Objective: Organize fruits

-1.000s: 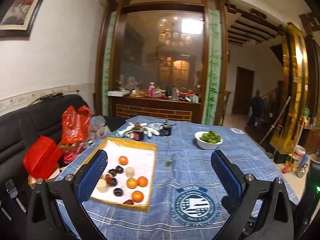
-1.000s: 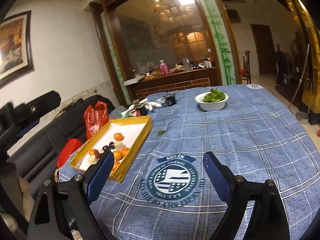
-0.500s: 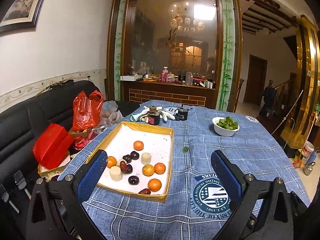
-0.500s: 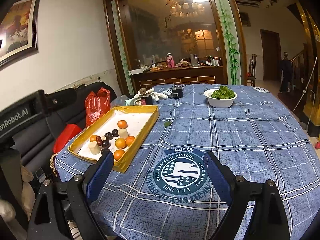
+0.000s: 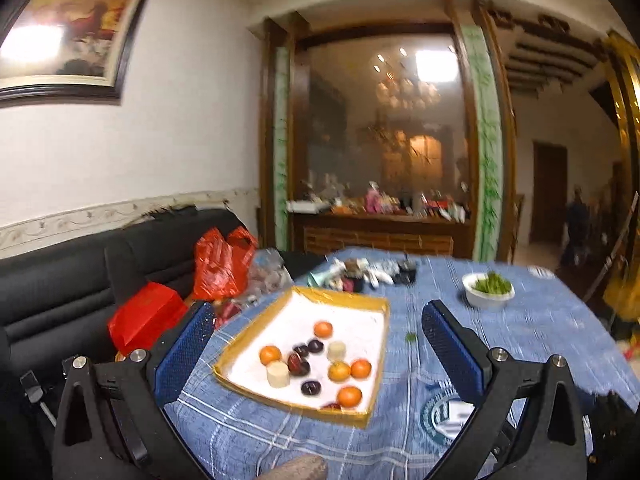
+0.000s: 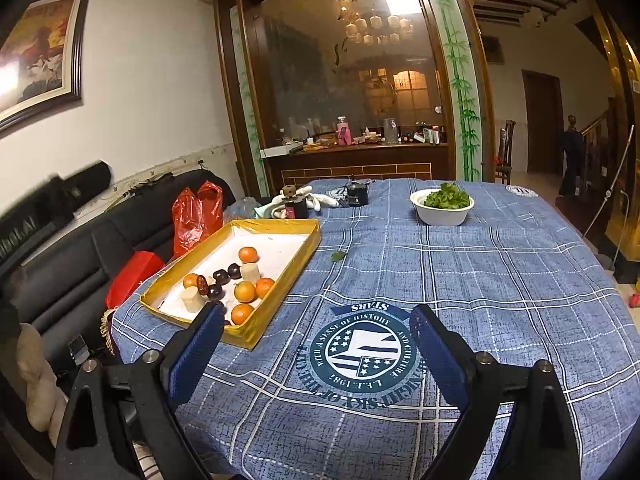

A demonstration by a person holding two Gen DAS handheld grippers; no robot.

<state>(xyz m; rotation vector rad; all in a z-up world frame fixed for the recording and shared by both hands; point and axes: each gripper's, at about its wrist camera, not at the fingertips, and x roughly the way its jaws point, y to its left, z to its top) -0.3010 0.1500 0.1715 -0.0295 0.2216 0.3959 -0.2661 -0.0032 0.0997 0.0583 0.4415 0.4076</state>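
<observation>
Left gripper [image 5: 316,330]: jaws spread wide, nothing between blue pads [image 5: 182,354], held aloft, level, aimed forward. Right gripper [image 6: 316,330]: jaws equally wide, nothing held, raised, aimed forward, slightly downward.

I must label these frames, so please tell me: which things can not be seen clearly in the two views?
- Fruit at the near edge of the tray: in the right wrist view the right gripper finger covers it.
- Far items by the white bowl: motion blur in the left wrist view.
- Brown thing at the bottom edge of the left wrist view: cut off.
- Counter items: too small in the right wrist view.
</observation>
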